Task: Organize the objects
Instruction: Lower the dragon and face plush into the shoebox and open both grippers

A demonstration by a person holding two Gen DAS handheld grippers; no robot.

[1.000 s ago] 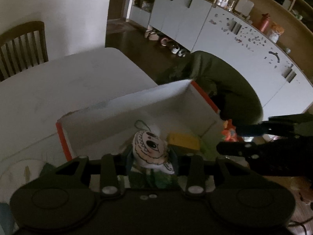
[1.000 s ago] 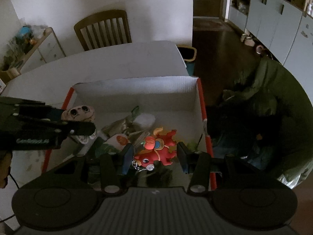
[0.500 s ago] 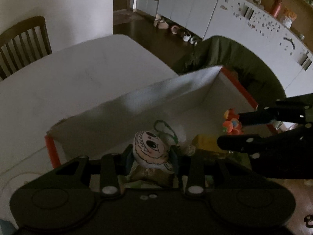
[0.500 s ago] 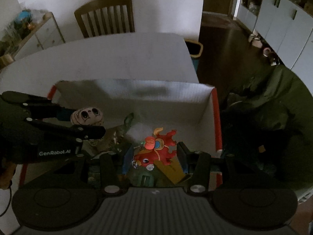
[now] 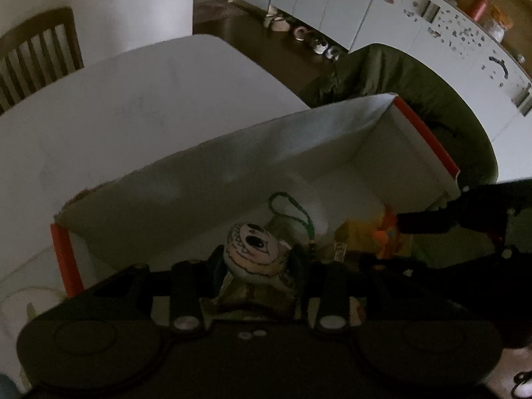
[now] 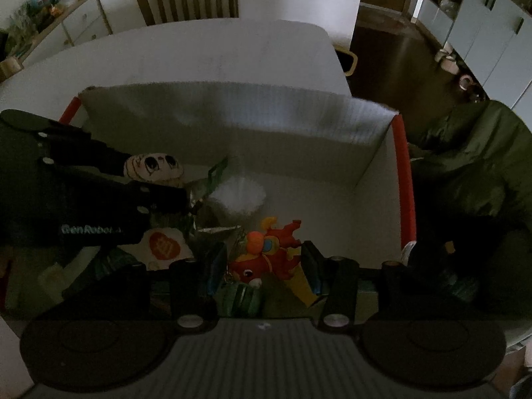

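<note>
Both toys hang low inside the white orange-edged cardboard box (image 6: 232,123). The left gripper (image 5: 256,262), jaws just eased wider, pinches a round cream face plush (image 5: 252,249); the right gripper (image 6: 262,262) clamps a red rubbery dragon figure (image 6: 266,252) nearer the box's right wall.

A pale round plush face (image 5: 253,249) and a red dragon-like toy (image 6: 266,252) hang low inside the red-edged white box (image 6: 232,126) among scattered packets.
</note>
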